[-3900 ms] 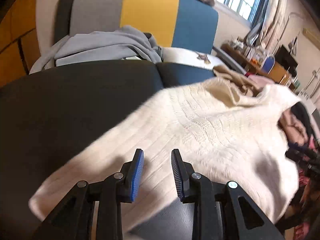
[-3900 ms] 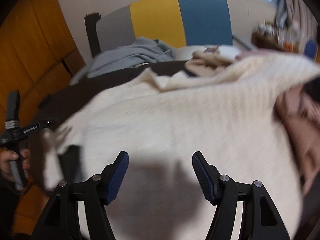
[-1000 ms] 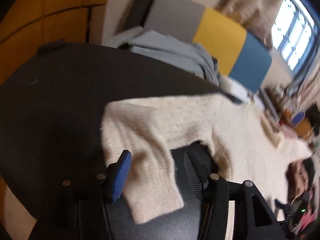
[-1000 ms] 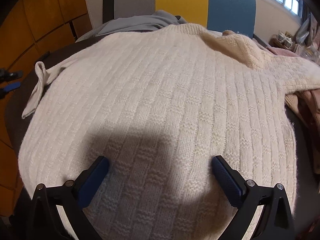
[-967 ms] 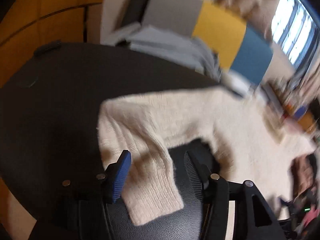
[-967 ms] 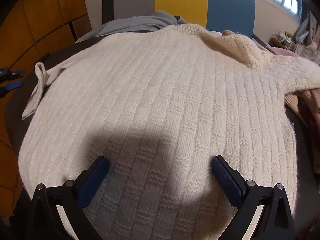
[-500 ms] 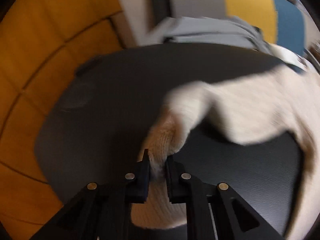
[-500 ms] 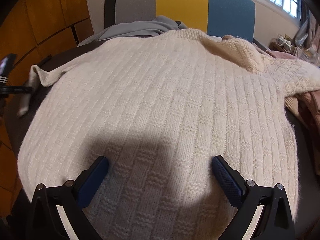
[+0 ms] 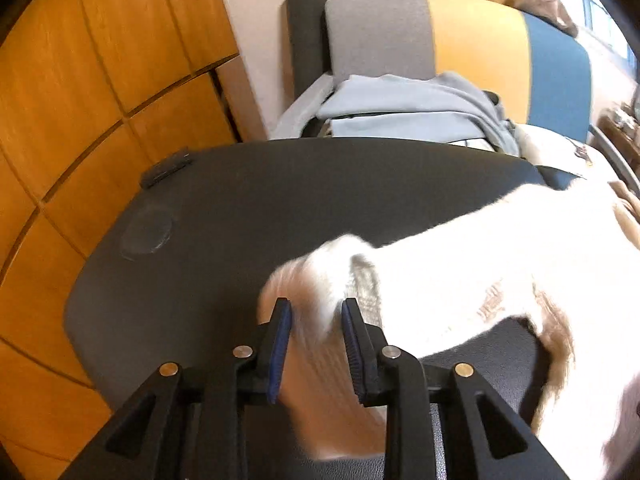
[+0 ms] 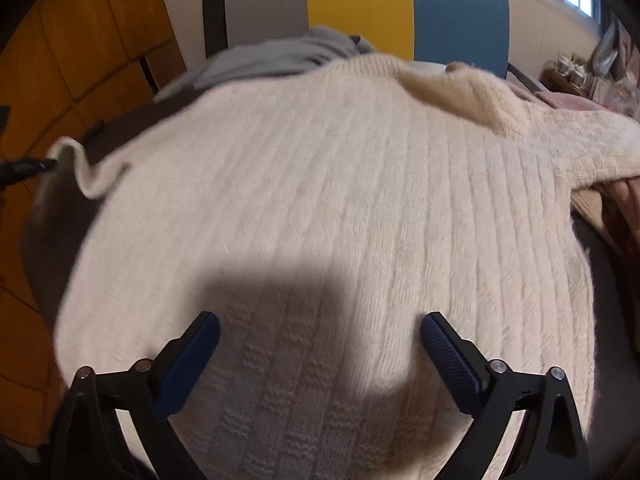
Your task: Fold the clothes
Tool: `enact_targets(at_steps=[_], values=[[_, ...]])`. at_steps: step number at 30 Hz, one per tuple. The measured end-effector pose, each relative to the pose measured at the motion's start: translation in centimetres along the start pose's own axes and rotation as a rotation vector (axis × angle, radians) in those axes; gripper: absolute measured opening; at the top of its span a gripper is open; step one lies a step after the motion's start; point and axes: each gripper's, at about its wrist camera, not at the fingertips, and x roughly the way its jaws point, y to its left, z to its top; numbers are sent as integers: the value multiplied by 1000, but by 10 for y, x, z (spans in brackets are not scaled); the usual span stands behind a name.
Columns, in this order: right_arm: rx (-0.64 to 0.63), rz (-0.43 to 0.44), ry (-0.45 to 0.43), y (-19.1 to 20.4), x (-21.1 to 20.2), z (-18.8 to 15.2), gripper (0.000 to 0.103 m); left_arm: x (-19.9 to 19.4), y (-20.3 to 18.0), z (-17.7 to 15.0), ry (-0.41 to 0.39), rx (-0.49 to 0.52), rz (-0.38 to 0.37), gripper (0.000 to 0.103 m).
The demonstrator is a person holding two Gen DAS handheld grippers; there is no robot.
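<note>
Two grippers work over one cream sweater [image 10: 340, 208] that lies spread, ribbed side up, on a dark table [image 9: 280, 200]. The left gripper [image 9: 316, 344] has the sweater's sleeve [image 9: 320, 304] between its blue pads [image 9: 279, 344]; its jaws are opening, and motion blur hides whether the pads press the knit or stand just clear of it. The sleeve runs from the gripper up and right into the sweater's body, which fills the right side of the left wrist view. The right gripper [image 10: 320, 356] hangs over the sweater's lower middle with its jaws released wide, nothing between them, its shadow falling on the knit just ahead. In the right wrist view the sleeve end is lifted at the far left beside a dark tip of the left gripper. Beyond the table a grey garment [image 9: 408, 108] lies on the seat of a grey, yellow and blue chair [image 9: 472, 44]; orange wood panels [image 9: 80, 80] stand to the left
</note>
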Motion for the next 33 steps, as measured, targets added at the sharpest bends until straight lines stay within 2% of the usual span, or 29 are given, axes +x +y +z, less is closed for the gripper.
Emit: enact_targets(at_steps=[2,5,6,8,9,11,13,15,16,19,20,22,25,26,27,28,29,33], values=[[2,4,-35,-2,-10,9,101,6,31,3,33,-124,28,25],[12,15,-58,-3,-14,16,101,13,93,2,60,-305,167,22],[12,16,-56,-2,-12,16,101,10,108,-1,50,-361,141,20],[13,24,-47,1,-7,15,101,2,137,-7,29,-472,88,22],[17,31,-39,3,-3,16,101,0,148,-9,20,-517,58,23],[21,41,-28,6,3,16,101,3,132,-6,30,-476,-36,25],[10,47,-26,12,5,22,101,13,114,-8,70,-477,-145,23],[-8,46,-33,19,4,27,101,14,88,-21,90,-507,-386,24],[-18,42,-37,21,3,30,101,11,75,-27,83,-506,-451,26],[-33,38,-23,28,6,30,101,17,24,-34,120,-404,-369,28],[-35,43,-13,30,8,29,101,21,17,-33,117,-382,-274,28],[-39,53,6,34,12,26,101,27,25,-42,117,-377,-136,28],[-68,56,-1,42,10,21,101,49,26,-36,149,-385,-49,27],[-71,57,1,42,10,20,101,58,22,-32,167,-373,-58,25],[-70,54,6,42,11,18,101,67,19,-30,178,-355,-66,21],[-67,50,12,41,13,17,101,74,14,-28,193,-328,-54,12],[-60,46,17,40,15,16,101,78,13,-24,188,-295,-21,8],[-21,42,36,31,18,11,101,77,42,3,135,-240,147,6]])
